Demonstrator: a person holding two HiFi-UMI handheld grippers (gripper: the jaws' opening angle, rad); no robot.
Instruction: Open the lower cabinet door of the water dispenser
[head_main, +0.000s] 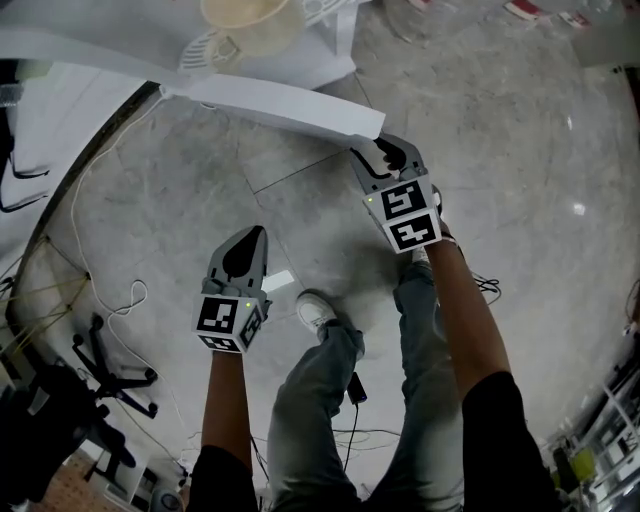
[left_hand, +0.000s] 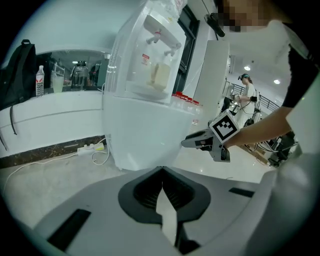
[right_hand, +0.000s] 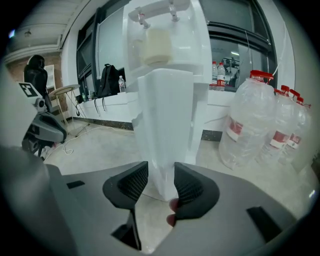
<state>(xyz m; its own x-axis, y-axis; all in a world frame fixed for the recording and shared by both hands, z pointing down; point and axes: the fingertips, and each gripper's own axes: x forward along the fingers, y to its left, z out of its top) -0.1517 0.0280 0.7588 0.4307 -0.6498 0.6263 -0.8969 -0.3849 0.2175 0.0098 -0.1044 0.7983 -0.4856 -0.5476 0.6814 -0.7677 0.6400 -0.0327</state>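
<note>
The white water dispenser stands ahead, with its lower cabinet door swung out from the body. In the right gripper view the door's free edge stands upright between the two pads. My right gripper is shut on that edge. My left gripper hangs over the floor, lower and to the left, apart from the door. Its jaws meet at the tip, shut with nothing in them. A cream cup sits under the taps.
Several large water bottles stand right of the dispenser. White cables and a power strip lie on the floor to the left. A black stand is at the lower left. The person's shoe is below the door.
</note>
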